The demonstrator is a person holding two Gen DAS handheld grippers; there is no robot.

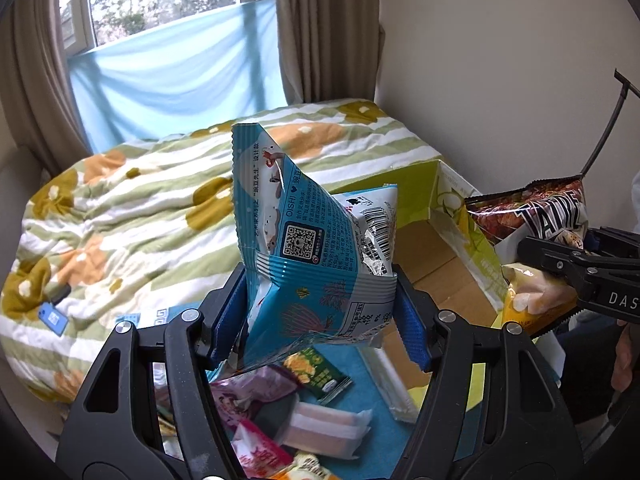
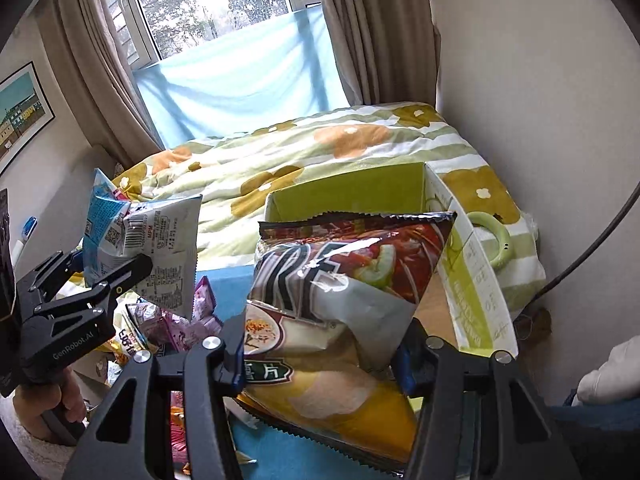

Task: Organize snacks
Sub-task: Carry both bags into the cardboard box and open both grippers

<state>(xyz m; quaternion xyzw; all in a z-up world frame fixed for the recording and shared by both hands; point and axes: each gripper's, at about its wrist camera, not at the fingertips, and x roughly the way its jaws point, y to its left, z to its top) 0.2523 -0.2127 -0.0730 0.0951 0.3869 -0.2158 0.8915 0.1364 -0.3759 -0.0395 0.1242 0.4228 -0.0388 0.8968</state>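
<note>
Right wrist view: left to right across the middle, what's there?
Left gripper shut on the blue snack bag → pile of small snack packets → chip bag clamped in the right gripper → green cardboard box's side wall → green ring on the bedspread.

We see the open box (image 2: 360, 192) on the bed (image 2: 280, 152), right of the snack pile (image 1: 288, 412). Above the pile hangs one snack bag (image 1: 304, 240); the chip bag (image 2: 340, 300) hangs before the box, the window (image 2: 208, 4) behind the bed.
</note>
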